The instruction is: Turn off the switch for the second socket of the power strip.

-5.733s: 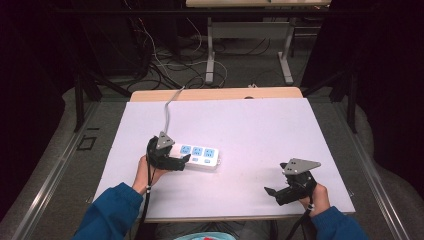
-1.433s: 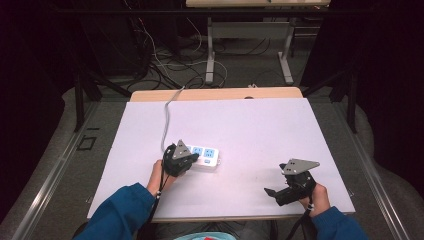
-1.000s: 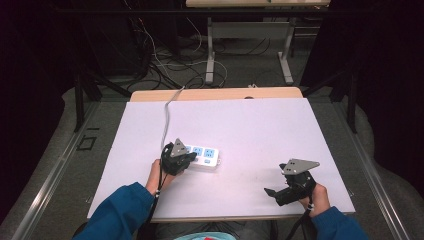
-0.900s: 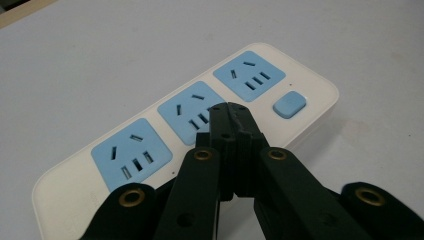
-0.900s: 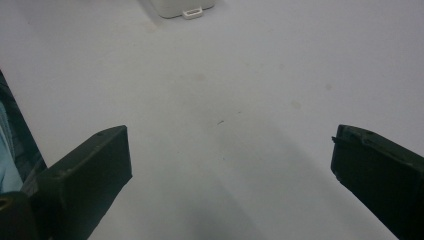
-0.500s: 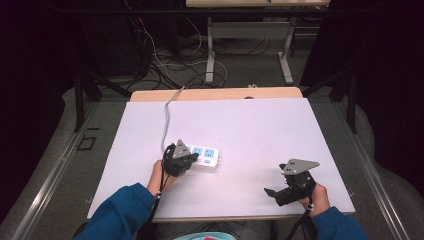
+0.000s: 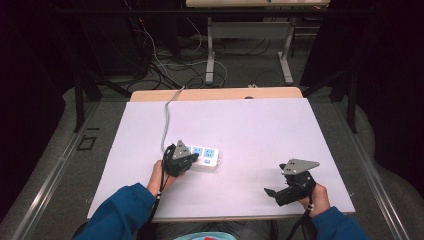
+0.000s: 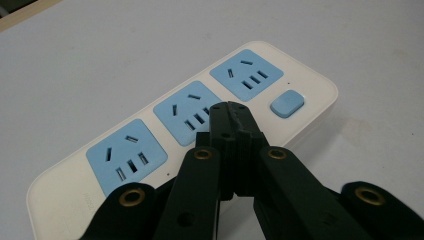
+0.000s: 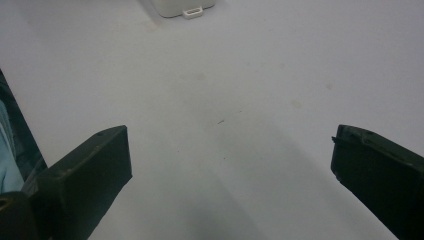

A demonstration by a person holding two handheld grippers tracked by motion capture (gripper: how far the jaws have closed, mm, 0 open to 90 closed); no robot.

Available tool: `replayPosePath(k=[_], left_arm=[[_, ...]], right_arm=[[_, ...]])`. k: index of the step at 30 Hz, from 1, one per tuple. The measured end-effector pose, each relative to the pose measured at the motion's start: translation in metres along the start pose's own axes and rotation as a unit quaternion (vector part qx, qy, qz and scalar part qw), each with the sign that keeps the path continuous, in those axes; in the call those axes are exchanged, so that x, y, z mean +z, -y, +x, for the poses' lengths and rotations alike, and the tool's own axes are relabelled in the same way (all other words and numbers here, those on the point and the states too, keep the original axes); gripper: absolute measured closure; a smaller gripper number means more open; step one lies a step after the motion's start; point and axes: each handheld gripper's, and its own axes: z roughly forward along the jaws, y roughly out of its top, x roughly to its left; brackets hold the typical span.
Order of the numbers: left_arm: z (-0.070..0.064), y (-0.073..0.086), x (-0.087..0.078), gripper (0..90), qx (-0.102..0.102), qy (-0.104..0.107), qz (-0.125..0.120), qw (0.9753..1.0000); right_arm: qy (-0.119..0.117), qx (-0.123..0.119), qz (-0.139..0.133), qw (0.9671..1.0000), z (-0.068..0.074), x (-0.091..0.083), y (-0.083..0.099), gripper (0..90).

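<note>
- Reaching in from the near edge, the left gripper (image 7: 181, 161) sits over the left end of the power strip (image 7: 206, 156), the person's left hand (image 7: 159, 176) behind it and a blue sleeve (image 7: 122, 212) trailing to the bottom of the high view.
- In the left gripper view its jaws are pressed together with nothing between them, tips (image 8: 231, 112) over the middle socket (image 8: 191, 113) of the strip's three blue sockets; whether they touch the strip I cannot tell.
- The power strip lies flat on the white table (image 7: 260, 130), left of centre and near the front, its switch (image 8: 287, 103) at the far right end and its cord (image 7: 166, 122) running off toward the back edge.
- The right gripper (image 7: 285, 190) is held low near the front right of the table, well apart from the strip; its jaws stand wide apart over bare tabletop.
- The strip's left end is covered by the left gripper in the high view, and only its corner (image 9: 183, 8) shows at the top of the right gripper view.
- Compared with about six seconds ago, the left gripper has shifted right onto the strip; the right gripper has stayed put.
</note>
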Motion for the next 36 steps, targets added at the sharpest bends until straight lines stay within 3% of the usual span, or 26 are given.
replayPosePath(k=[36], left_arm=[[-0.0009, -0.0012, -0.0007, 90.0, 0.001, 0.003, 0.004, 1.0000]], right_arm=[[0.002, 0.002, 0.000, 1.0000, 0.0005, -0.0002, 0.0000, 2.2]])
